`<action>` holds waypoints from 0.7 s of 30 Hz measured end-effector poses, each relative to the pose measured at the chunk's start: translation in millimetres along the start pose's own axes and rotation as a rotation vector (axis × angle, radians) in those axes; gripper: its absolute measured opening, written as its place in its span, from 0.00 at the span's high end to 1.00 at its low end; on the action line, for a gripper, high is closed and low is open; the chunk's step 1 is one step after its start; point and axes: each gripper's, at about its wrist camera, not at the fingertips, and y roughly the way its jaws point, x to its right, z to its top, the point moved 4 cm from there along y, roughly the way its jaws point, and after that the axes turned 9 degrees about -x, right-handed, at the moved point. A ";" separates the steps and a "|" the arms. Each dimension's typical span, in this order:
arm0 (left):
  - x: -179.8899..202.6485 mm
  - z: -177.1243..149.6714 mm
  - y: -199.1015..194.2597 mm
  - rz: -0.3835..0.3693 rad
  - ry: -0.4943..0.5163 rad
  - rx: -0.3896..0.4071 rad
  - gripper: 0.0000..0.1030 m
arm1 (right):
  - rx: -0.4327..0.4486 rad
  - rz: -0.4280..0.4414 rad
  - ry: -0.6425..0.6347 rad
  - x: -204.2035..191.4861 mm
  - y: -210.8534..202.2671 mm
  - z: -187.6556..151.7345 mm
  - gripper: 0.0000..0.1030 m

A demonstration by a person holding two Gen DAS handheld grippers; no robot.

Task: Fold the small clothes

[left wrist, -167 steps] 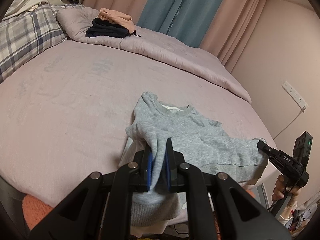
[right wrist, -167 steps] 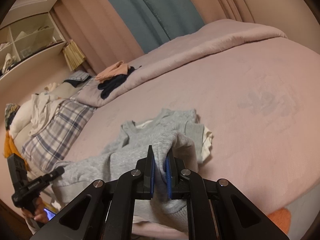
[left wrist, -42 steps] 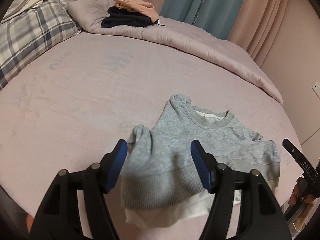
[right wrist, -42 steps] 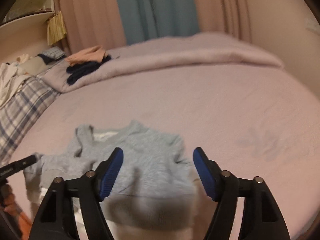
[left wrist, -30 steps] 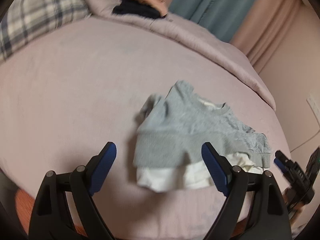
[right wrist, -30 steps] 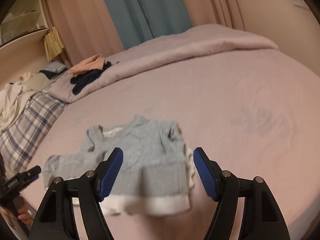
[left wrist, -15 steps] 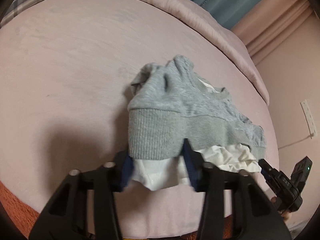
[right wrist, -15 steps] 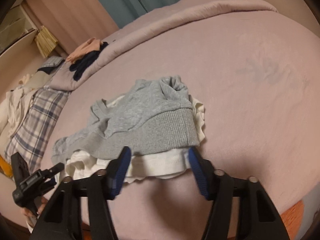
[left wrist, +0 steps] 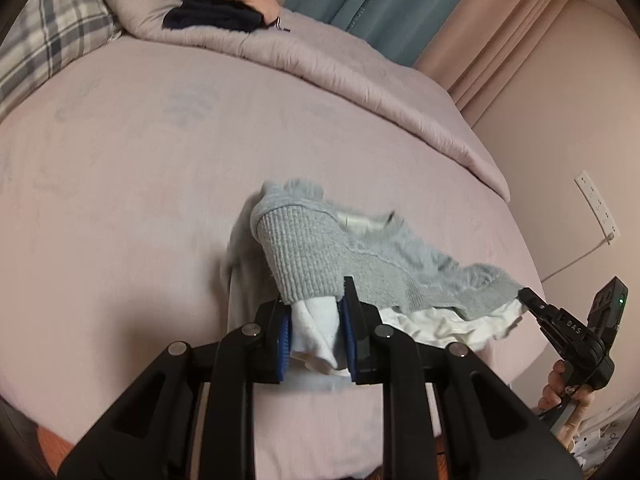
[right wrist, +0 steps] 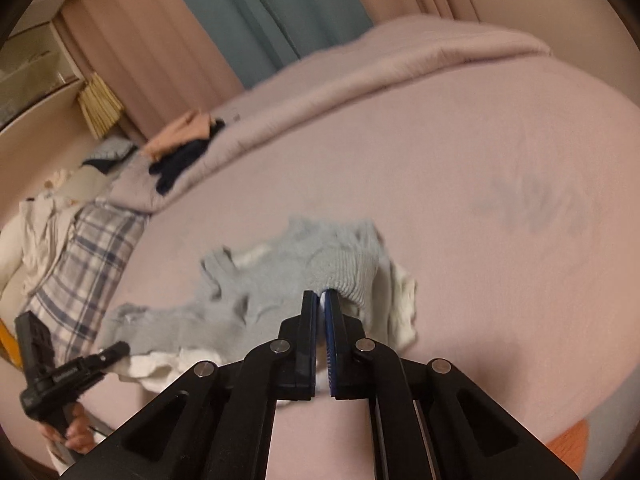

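A small grey sweatshirt point(left wrist: 360, 256) with a white inner layer point(left wrist: 440, 326) lies bunched near the front edge of the pink bed point(left wrist: 120, 200). My left gripper point(left wrist: 316, 320) is shut on its left hem corner, grey rib and white cloth between the blue pads. My right gripper point(right wrist: 322, 300) is shut on the right hem corner of the sweatshirt point(right wrist: 280, 276). The hem hangs stretched between both grippers, lifted a little off the bed. The right gripper also shows in the left wrist view point(left wrist: 524, 294), and the left gripper in the right wrist view point(right wrist: 120, 346).
A rolled pink duvet point(left wrist: 340, 64) runs along the far side, with folded dark and peach clothes point(left wrist: 224, 4) on it. A plaid pillow point(left wrist: 44, 40) lies at far left. A wall socket with cable point(left wrist: 596, 208) is at right. Curtains point(right wrist: 256, 20) hang behind.
Both grippers were open above the folded sweatshirt. They came down to its hem, closed on the two corners and have lifted the hem slightly.
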 end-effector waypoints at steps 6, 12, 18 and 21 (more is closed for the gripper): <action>-6.4 47.2 33.2 0.023 -0.038 -0.027 0.80 | 0.022 0.028 0.037 1.2 13.9 39.4 0.95; -26.0 76.4 87.6 0.071 -0.102 -0.122 0.79 | -0.025 -0.003 0.084 8.4 53.7 68.3 0.95; -38.4 88.8 124.7 0.129 -0.123 -0.175 0.76 | -0.113 -0.085 0.095 14.4 101.2 81.5 0.95; -43.6 93.4 130.7 0.117 -0.147 -0.193 0.74 | -0.129 -0.126 0.091 17.4 116.0 89.4 0.95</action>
